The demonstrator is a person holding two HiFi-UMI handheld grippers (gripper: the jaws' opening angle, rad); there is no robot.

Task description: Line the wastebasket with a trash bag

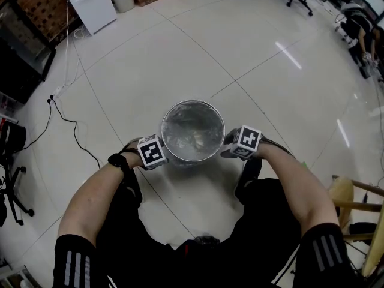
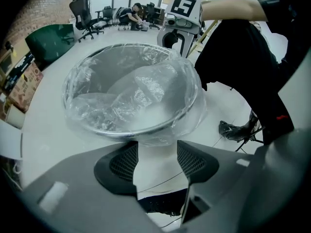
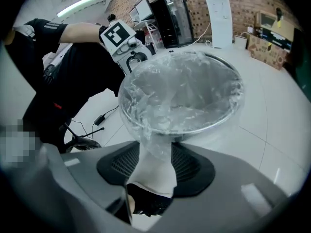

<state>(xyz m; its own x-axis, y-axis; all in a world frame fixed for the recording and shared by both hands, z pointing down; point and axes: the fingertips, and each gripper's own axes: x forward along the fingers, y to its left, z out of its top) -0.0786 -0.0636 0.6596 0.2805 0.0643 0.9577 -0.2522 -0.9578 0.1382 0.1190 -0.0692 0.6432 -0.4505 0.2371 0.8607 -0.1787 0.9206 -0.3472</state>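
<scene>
The pale tiled floor [image 1: 258, 59] fills most of the head view, with a white cabinet [image 1: 90, 2] at its far left corner and a black cable [image 1: 75, 134] trailing across the tiles on the left. My operator's left forearm [image 1: 96, 191] and right forearm [image 1: 294, 182] reach forward and down from the bottom of that view.

Between them, standing upright on the floor, is the round metal wastebasket [image 1: 192, 102]. The clear trash bag [image 1: 192, 131] is already inside it: crumpled film lies down in the hollow and the bag's mouth is turned out over the rim all the way round.

The left tool [image 2: 158, 159] sits just beside the basket's left side, pointing steeply down. Its jaws are spread, and the film draped below the rim hangs just ahead of them; the pads press on nothing.

The right tool [image 3: 155, 166] is on the opposite side, just beside the rim. Its jaws are spread as well. A loose flap of the bag's overhang hangs down into the gap between them, but neither pad pinches it.

A dark shoe [image 2: 238, 130] rests on the floor beyond the basket in the left gripper view.
</scene>
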